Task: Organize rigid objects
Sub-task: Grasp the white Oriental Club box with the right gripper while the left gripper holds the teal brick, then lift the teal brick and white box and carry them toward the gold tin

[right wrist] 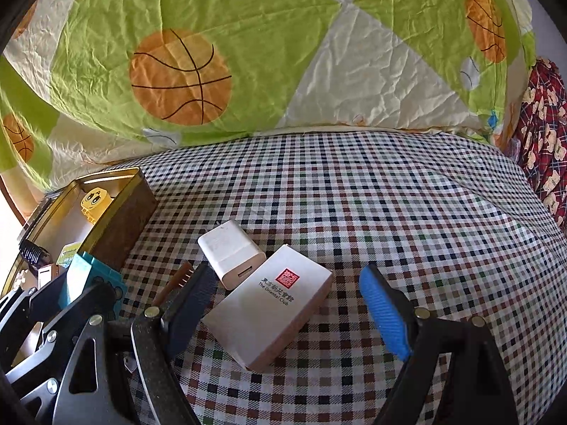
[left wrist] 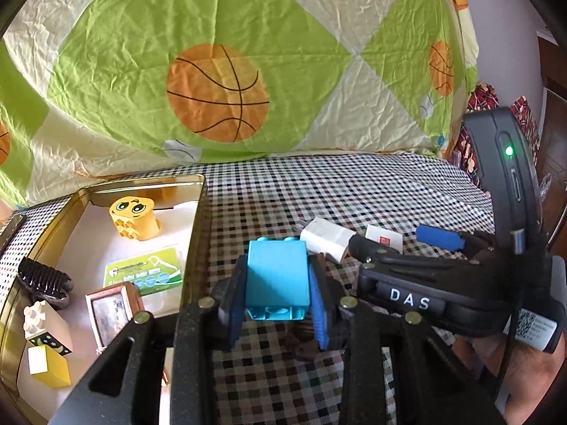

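The gold rectangular metal tin [left wrist: 198,191] already contains several small items. The left gripper [left wrist: 276,297] is clamped on a blue plastic building block [left wrist: 276,276] beside the tin. The right gripper [right wrist: 287,304], jaws spread, straddles a white cardboard box [right wrist: 269,304]; it and a white plastic charger [right wrist: 230,248] remain on the checked cloth [right wrist: 389,212].

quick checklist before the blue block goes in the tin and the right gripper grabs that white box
1. Left gripper shut on the blue block: ok.
2. Block clear of the cloth: cannot tell.
3. Free spot in the tin: ok, white floor bare beside the yellow face block.
4. Right gripper open: ok.
5. White box between its fingers: ok, pads not touching.
6. Box free to lift: not ok, it leans on the charger.
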Tool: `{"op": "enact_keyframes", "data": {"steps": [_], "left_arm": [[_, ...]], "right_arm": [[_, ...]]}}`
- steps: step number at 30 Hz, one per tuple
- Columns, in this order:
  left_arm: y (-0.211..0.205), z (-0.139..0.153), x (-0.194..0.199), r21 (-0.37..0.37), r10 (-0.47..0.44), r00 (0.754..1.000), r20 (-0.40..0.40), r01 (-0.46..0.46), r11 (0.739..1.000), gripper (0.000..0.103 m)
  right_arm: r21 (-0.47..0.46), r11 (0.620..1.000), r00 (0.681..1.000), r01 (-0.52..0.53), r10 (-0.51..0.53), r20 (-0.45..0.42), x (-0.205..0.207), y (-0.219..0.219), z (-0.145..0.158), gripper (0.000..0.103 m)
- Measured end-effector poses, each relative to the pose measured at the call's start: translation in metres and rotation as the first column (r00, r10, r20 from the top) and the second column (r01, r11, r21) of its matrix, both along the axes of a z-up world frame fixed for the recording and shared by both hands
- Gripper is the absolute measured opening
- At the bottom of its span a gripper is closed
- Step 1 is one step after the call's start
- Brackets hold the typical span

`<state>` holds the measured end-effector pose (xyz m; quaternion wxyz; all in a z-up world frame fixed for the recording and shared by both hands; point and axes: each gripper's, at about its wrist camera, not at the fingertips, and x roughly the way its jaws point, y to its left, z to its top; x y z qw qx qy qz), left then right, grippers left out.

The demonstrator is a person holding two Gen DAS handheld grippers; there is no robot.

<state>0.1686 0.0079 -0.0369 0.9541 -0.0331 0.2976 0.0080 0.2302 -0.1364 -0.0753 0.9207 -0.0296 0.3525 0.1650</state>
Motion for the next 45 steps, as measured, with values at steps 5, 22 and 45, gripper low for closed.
{"op": "enact_keyframes", "data": {"steps": [5,22,45], "left_arm": [[0.007,0.0,0.006,-0.036,0.019,1.0,-0.002,-0.019,0.999,0.03],[-0.007,-0.003,0.013,-0.015,-0.005,1.0,-0.03,0.005,1.0,0.03],[-0.009,0.0,0.007,-0.016,-0.05,0.999,0.009,0.05,0.999,0.03]], "right_arm": [[-0.011,1.0,0.999,-0.002,0.001,-0.054,0.007,0.004,-0.007,0.067],[-0.094,0.995,0.996,-0.045,0.037,-0.084,0.009,0.01,-0.012,0.056],[-0.054,0.996,0.997,-0.075,0.073,-0.038,0.0,0.003,-0.007,0.043]]}}
